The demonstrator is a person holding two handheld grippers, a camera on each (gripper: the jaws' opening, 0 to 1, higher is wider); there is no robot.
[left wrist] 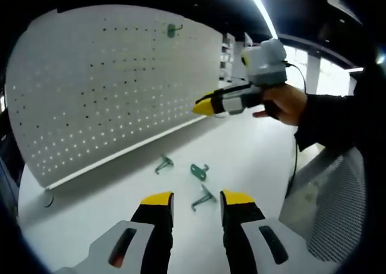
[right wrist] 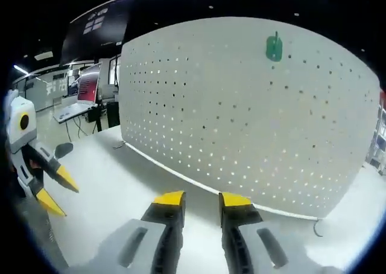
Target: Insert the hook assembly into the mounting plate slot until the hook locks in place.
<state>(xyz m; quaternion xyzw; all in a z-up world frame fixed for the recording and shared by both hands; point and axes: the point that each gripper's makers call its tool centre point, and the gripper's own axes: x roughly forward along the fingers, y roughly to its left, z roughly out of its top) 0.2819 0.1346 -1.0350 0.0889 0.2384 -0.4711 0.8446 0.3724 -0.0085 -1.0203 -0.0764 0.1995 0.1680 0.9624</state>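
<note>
A white perforated mounting plate [left wrist: 108, 87] stands upright on the white table [left wrist: 253, 159], with one green hook [left wrist: 172, 29] hung near its top. Three loose green hooks lie on the table: one [left wrist: 163, 163], a second [left wrist: 199, 171] and a third [left wrist: 204, 197] just beyond my left gripper [left wrist: 197, 199], which is open and empty. My right gripper [left wrist: 205, 107] hovers above the table near the plate's right end, held by a hand [left wrist: 283, 102]. In the right gripper view, my right gripper [right wrist: 202, 199] is open and empty, facing the plate [right wrist: 241, 111] and its hung hook [right wrist: 274, 47]. The left gripper [right wrist: 55, 192] shows at the left, jaws apart.
A grey mesh surface [left wrist: 338, 207] stands at the table's right edge beside a dark sleeve [left wrist: 335, 117]. The plate rests on small feet [left wrist: 47, 197]. Desks and a screen [right wrist: 87, 87] lie in the background past the plate's left end.
</note>
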